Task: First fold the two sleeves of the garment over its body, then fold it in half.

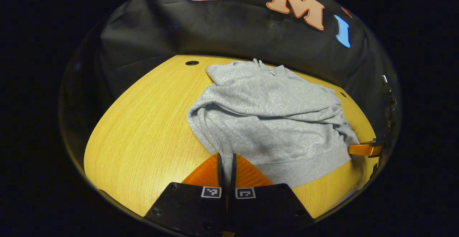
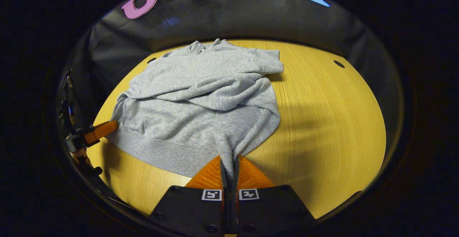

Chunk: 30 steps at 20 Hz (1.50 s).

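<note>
Both hem corners pinched, ready for the half fold
The grey hoodie (image 1: 272, 122) lies on the wooden table (image 1: 143, 136), sleeves seemingly already laid across its body; left gripper (image 1: 226, 165) and right gripper (image 2: 229, 167) each clamp a bottom corner, likely to carry the hem toward the hood

The left gripper (image 1: 226, 160) is clamped on a pinch of the garment (image 1: 265, 122) at its hem corner; the right gripper (image 2: 229, 161) is likewise closed on cloth at the hem's opposite corner.
</note>
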Motion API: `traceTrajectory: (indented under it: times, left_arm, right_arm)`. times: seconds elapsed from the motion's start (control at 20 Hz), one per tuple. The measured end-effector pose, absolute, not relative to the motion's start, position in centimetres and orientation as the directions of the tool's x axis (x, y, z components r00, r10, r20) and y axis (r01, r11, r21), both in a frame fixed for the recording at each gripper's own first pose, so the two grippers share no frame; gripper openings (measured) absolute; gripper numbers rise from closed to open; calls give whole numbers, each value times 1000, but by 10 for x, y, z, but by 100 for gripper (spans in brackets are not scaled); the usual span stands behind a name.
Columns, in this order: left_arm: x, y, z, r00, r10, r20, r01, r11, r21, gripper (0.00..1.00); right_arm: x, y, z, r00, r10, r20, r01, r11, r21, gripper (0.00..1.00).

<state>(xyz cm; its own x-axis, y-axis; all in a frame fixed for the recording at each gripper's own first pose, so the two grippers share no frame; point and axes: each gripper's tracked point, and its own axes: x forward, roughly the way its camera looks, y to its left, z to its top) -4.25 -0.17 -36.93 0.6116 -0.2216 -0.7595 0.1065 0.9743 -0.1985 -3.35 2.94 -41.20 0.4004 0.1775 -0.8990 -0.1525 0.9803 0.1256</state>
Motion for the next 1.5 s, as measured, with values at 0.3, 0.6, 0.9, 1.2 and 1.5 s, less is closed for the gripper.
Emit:
traceTrajectory:
  times: [0.3,0.6,0.9,1.2,1.5]
  left_arm:
    - [-49,-3,-365,554,-241,-797,72,967,-243,0]
    - [-56,-5,-363,524,-250,-814,56,964,-261,0]
    - [-52,-3,-365,480,-251,-841,45,964,-263,0]
    - [-39,-1,-331,524,-265,-809,16,953,-301,0]
    - [-4,0,-293,573,-288,-767,40,945,-325,0]
  right_arm:
    - [-32,29,-405,389,204,-898,-115,978,172,3]
    - [-32,25,-391,379,240,-894,-121,970,209,3]
    - [-31,29,-385,344,292,-892,-160,955,251,3]
    - [-13,36,-351,407,359,-840,-134,933,334,3]
    - [29,37,-315,460,417,-784,-15,887,462,3]
